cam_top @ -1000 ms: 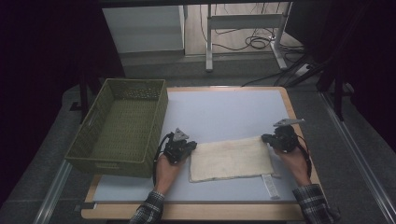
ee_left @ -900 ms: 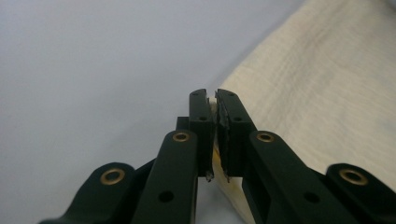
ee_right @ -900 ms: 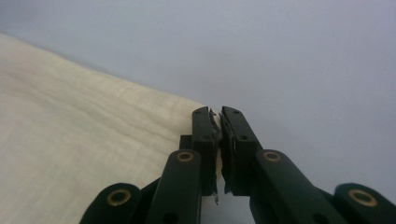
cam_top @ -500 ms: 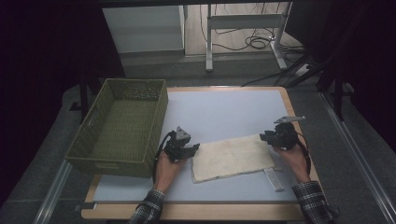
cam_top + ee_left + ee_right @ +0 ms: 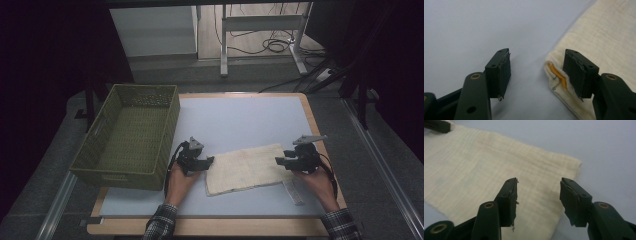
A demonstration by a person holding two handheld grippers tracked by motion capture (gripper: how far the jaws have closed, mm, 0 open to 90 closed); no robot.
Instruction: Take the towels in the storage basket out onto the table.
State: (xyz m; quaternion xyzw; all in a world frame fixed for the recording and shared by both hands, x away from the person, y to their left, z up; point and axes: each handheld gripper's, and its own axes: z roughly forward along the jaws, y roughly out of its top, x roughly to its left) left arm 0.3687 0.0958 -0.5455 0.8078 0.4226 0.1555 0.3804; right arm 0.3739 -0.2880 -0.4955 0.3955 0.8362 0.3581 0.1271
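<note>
A wooden-edged table (image 5: 312, 117) with a pale grey-blue mat top is carrying everything. A woven olive-green rectangular basket (image 5: 131, 135) is sitting on its left part. A folded cream woven cloth (image 5: 245, 168) is lying flat near the front middle, well apart from the basket. A small pale strip (image 5: 293, 191) is lying just beside the cloth's right front corner.

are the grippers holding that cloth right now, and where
Nothing is held. Both the left gripper and the right gripper have just been opening, jaws apart at opposite ends of the folded cloth.
</note>
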